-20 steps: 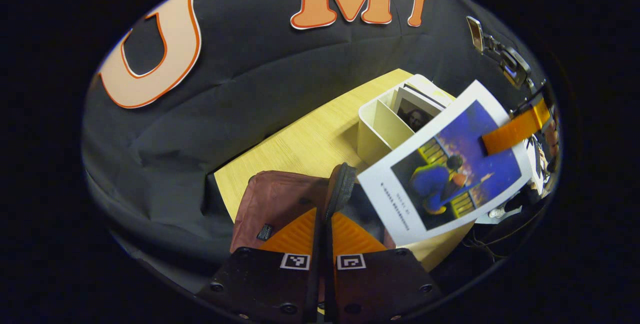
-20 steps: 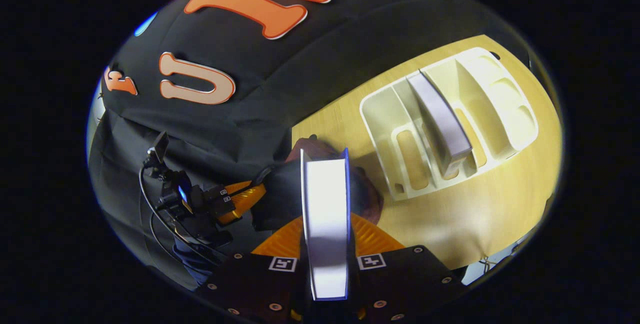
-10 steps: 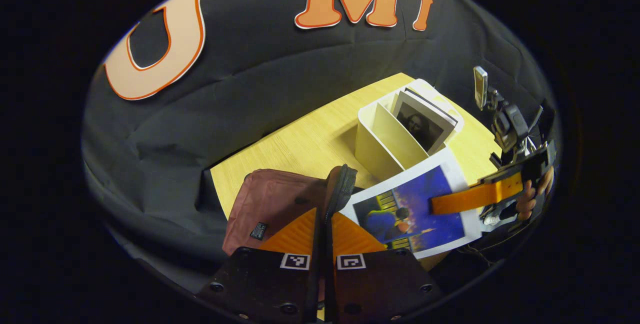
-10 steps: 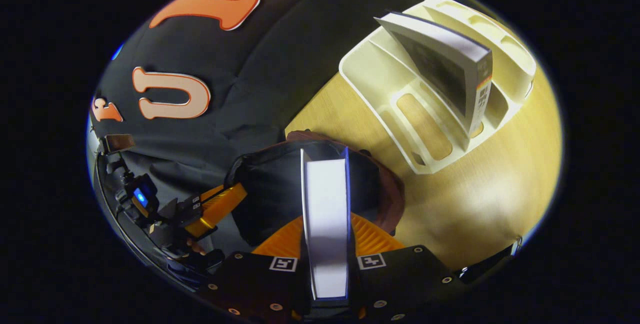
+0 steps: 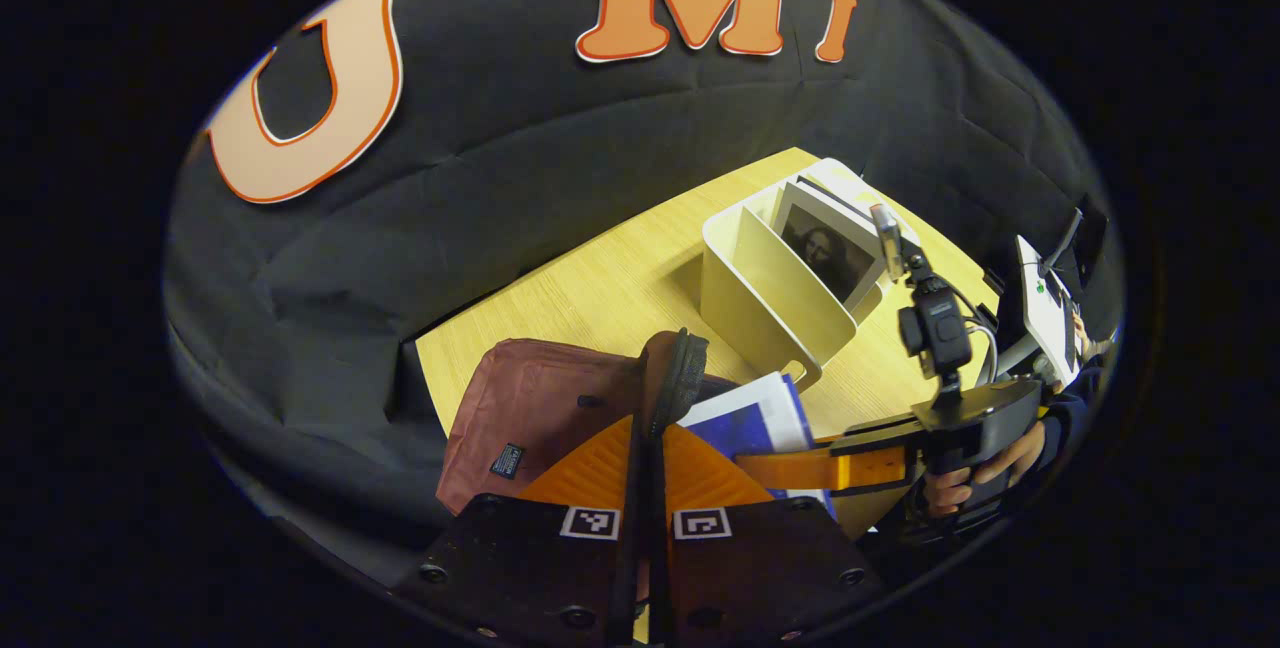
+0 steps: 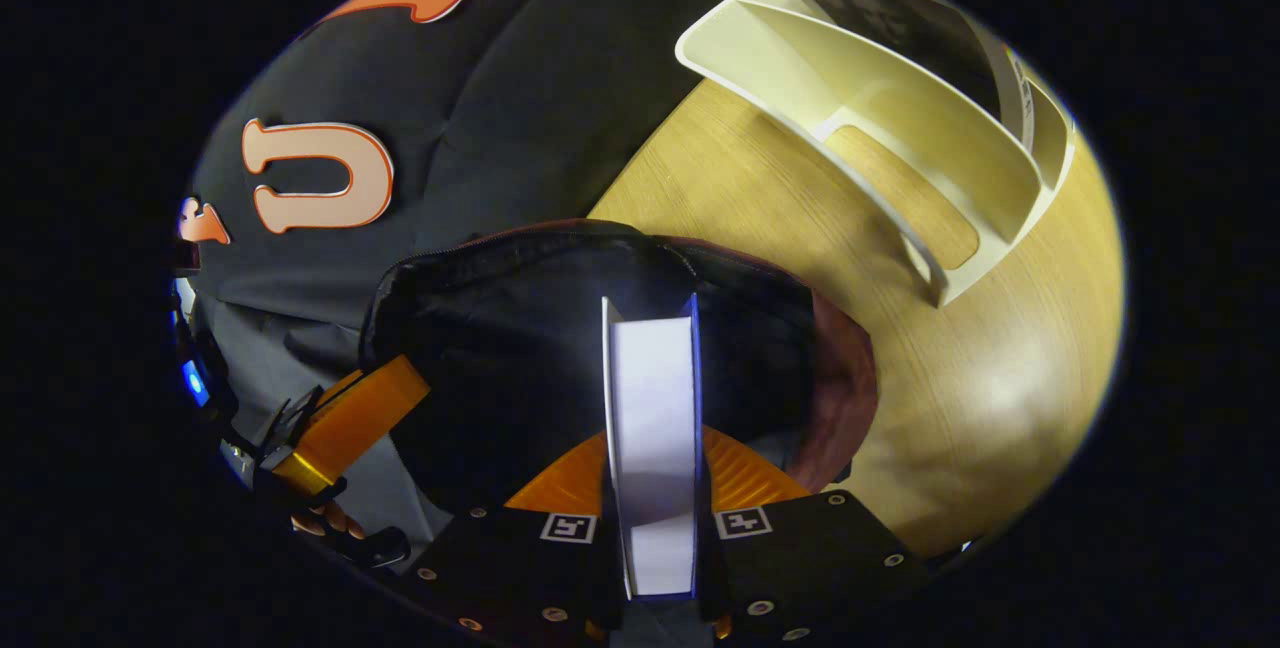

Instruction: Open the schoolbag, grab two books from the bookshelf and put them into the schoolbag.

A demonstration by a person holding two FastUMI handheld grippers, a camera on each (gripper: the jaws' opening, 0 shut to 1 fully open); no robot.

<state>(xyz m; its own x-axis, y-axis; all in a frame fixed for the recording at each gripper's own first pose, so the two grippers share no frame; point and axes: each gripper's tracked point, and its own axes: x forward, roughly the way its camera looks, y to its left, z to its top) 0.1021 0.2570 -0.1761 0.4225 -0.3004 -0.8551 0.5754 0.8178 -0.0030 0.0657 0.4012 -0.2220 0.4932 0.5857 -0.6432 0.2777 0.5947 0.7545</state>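
Booth with black cloth wall behind; pale wood-grain tabletop [image 5: 600, 298] occupying the centre of both views. Item: maroon fabric schoolbag [image 5: 530, 408], lower centre of the left gripper view, mouth unzipped and dark lining exposed [image 6: 520, 348]. Item: left gripper [image 5: 645, 448], fingers pressed together on the raised zippered rim of the bag, holding the mouth apart. Item: right gripper [image 6: 655, 458], fingers pinching a blue-covered book with white page edges [image 6: 652, 428], held edge-on with its far end over the bag opening; in the left gripper view the same book [image 5: 760, 418] stands partly sunk behind the rim, lower right of centre. Item: cream plastic slotted bookshelf [image 5: 770, 298], upper right of the tabletop, one black-and-white portrait-covered book [image 5: 830, 253] leaning in a rear slot. Status, as judged: bag opened; first book entering, not released; second book awaiting collection from the shelf.
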